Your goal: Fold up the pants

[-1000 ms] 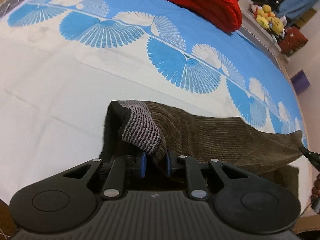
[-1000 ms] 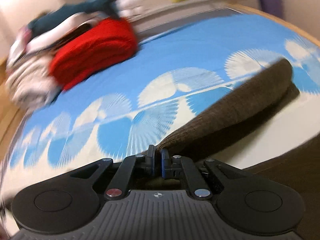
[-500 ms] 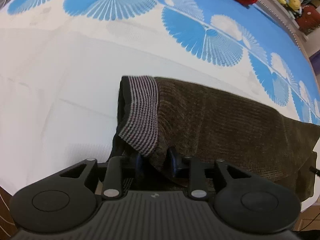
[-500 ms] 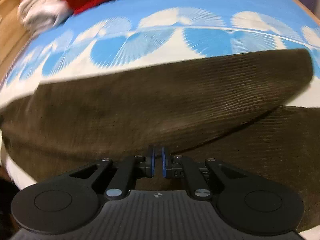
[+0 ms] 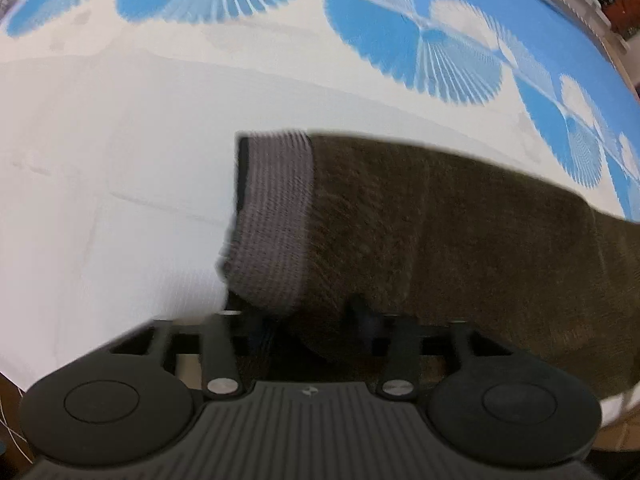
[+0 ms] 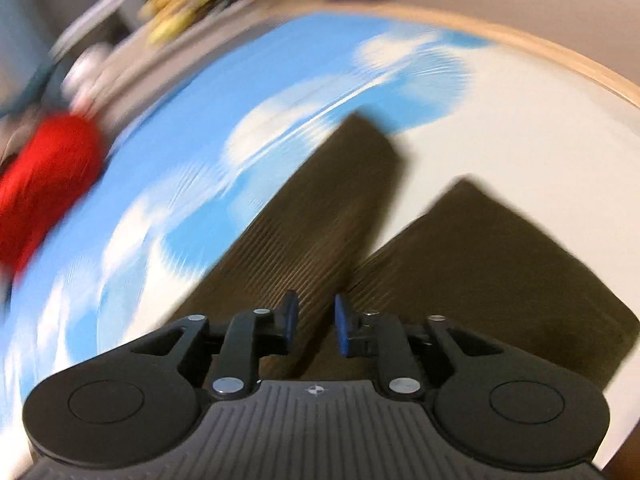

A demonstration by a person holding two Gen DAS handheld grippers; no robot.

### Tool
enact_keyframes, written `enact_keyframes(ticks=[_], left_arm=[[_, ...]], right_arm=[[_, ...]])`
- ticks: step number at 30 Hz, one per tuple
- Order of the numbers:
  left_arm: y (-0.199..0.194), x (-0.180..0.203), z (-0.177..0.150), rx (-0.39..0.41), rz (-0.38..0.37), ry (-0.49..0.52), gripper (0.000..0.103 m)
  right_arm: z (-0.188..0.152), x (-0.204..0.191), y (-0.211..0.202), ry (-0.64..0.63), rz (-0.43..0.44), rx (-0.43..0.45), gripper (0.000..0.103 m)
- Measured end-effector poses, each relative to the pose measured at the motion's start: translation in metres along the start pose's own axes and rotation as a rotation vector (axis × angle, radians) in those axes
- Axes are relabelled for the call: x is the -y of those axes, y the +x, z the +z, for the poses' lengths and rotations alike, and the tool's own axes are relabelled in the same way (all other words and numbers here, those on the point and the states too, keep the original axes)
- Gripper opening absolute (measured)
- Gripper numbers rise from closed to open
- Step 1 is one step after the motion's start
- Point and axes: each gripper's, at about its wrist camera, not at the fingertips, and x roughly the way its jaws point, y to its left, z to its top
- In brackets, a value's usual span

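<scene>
Right gripper (image 6: 312, 322) up front, blue-padded fingers (image 6: 289, 316) parting with a clear gap and nothing pinched between them. Just beyond lie the dark brown corduroy pants (image 6: 320, 216), two legs fanning away in a V across the bed sheet with blue-and-white fan print (image 6: 192, 120). A red knitted bundle (image 6: 48, 176) sits far left, badly blurred. A pale wooden bed edge (image 6: 520, 46) curves along the top right; yellow blurs beyond are unreadable.

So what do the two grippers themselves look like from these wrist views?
Both match: a black ribbed body, two round black discs at the sides, silver pivot pins on black linkage bars. The right gripper has blue finger pads; the left gripper's pads are blurred and mostly hidden by fabric.
</scene>
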Motion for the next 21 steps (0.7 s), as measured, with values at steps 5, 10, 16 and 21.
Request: enact_keyframes(ticks=[5,10,16,21], left_arm=[[-0.024,-0.003,0.012,0.154,0.002,-0.043,0.022],[-0.011,0.002,0.016,0.095,0.033,-0.031,0.023],[-0.006,0.004,0.02,0.088,0.037,-0.021,0.023],[-0.005,0.003,0.019,0.085,0.034,-0.019,0.023]], right_arm=[[0.005,0.047,0.013,0.252,-0.039,0.04,0.027],[-0.001,0.05,0.043,0.256,-0.025,-0.001,0.027],[-0.009,0.029,0.079,0.238,0.059,-0.117,0.032],[-0.012,0.006,0.084,0.222,0.029,-0.059,0.038]])
